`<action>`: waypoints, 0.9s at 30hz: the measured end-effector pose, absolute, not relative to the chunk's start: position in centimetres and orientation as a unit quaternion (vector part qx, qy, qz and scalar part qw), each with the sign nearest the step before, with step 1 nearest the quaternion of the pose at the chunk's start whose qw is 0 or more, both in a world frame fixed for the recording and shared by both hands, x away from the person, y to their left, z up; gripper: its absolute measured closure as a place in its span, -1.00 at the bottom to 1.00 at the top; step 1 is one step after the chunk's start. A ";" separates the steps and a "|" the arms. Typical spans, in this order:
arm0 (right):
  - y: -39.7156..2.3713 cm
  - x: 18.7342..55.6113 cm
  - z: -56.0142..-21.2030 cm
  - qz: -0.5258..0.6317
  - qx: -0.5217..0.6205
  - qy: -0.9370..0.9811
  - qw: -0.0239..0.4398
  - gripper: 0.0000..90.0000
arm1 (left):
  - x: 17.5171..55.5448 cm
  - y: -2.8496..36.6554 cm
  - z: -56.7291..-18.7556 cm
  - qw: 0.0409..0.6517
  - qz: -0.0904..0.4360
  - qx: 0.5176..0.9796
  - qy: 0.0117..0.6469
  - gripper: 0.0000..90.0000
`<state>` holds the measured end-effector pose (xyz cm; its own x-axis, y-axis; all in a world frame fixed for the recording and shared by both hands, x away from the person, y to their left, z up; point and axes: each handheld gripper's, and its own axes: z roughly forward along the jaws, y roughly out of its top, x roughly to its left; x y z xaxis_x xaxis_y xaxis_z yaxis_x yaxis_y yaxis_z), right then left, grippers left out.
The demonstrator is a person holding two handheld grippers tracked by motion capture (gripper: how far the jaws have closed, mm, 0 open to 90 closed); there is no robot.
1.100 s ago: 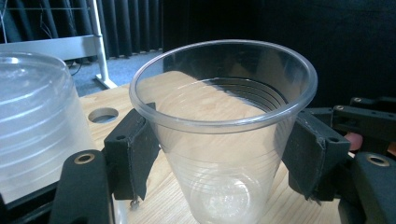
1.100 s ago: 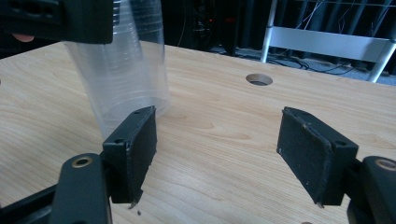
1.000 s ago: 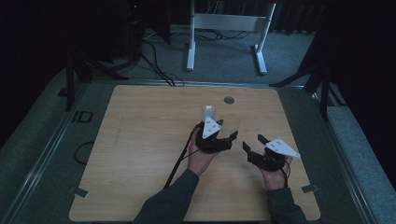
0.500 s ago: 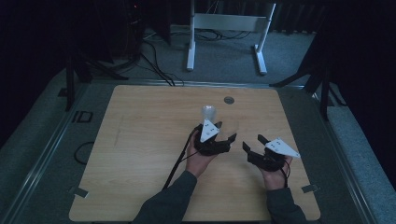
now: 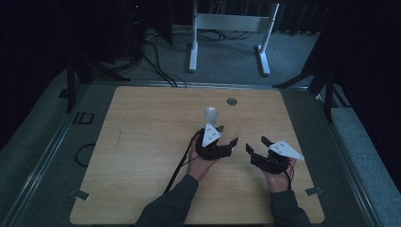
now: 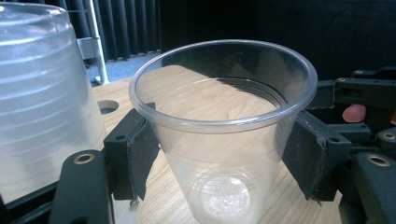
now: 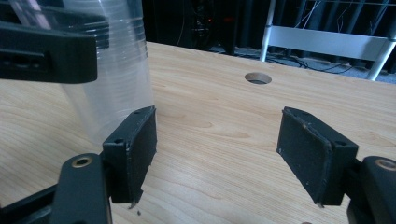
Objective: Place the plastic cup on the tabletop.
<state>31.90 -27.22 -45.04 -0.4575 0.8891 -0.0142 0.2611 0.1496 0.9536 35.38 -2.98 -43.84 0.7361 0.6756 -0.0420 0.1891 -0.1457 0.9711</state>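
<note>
Fingers (image 6: 135,156) of the left gripper (image 6: 219,158) clamp the clear cup (image 6: 224,140) between them.

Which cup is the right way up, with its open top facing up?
The clear cup squeezed in the left claw. Its round rim faces up and you can see its bottom inside. The frosted cup beside it stands upside down on the table.

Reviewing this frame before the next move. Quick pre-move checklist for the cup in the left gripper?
1. Left gripper shut on the clear plastic cup, a pad on each side: ok.
2. Cup upright, mouth up: ok.
3. Cup looks empty: ok.
4. Right gripper open, nothing between its pads: ok.
5. Upside-down cup close beside the held one; whether they touch: cannot tell.
6. Held cup's base resting on the wooden table or lifted: cannot tell.
</note>
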 end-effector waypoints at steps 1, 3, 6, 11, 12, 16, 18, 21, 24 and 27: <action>-27.2 31.9 -45.0 0.501 0.417 0.690 0.313 -0.37 | 35.4 -3.0 -43.9 0.581 0.209 0.728 0.297 -0.32; -27.3 31.9 -45.0 0.502 0.418 0.689 0.313 -0.37 | 35.3 -3.0 -44.1 0.580 0.209 0.729 0.297 -0.32; -27.3 31.9 -45.0 0.502 0.419 0.689 0.313 -0.37 | 35.3 -3.1 -44.2 0.578 0.210 0.731 0.297 -0.32; -27.3 31.9 -45.1 0.502 0.419 0.689 0.313 -0.37 | 35.2 -3.3 -44.9 0.573 0.213 0.732 0.301 -0.33; -27.3 31.9 -45.0 0.503 0.419 0.688 0.313 -0.37 | 35.2 -3.4 -45.0 0.572 0.213 0.732 0.301 -0.32; -27.3 31.9 -45.0 0.503 0.419 0.688 0.313 -0.37 | 35.2 -3.5 -45.4 0.569 0.214 0.735 0.301 -0.32; -27.4 31.9 -45.0 0.503 0.420 0.688 0.313 -0.37 | 35.2 -3.5 -45.6 0.567 0.215 0.736 0.301 -0.33; -27.4 31.8 -45.0 0.503 0.419 0.688 0.313 -0.37 | 35.2 -3.5 -45.8 0.566 0.217 0.736 0.302 -0.32; -27.4 31.8 -45.0 0.503 0.419 0.688 0.313 -0.37 | 35.3 -3.5 -46.0 0.562 0.220 0.738 0.301 -0.33; -27.4 31.8 -45.0 0.503 0.419 0.688 0.313 -0.37 | 35.3 -3.4 -46.2 0.562 0.219 0.738 0.302 -0.33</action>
<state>31.85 -27.37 -45.04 -0.4529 0.8915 -0.0085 0.2615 0.1419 0.9547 35.32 -3.41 -46.19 0.7216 0.6922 -0.0157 0.2000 -0.1866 0.9619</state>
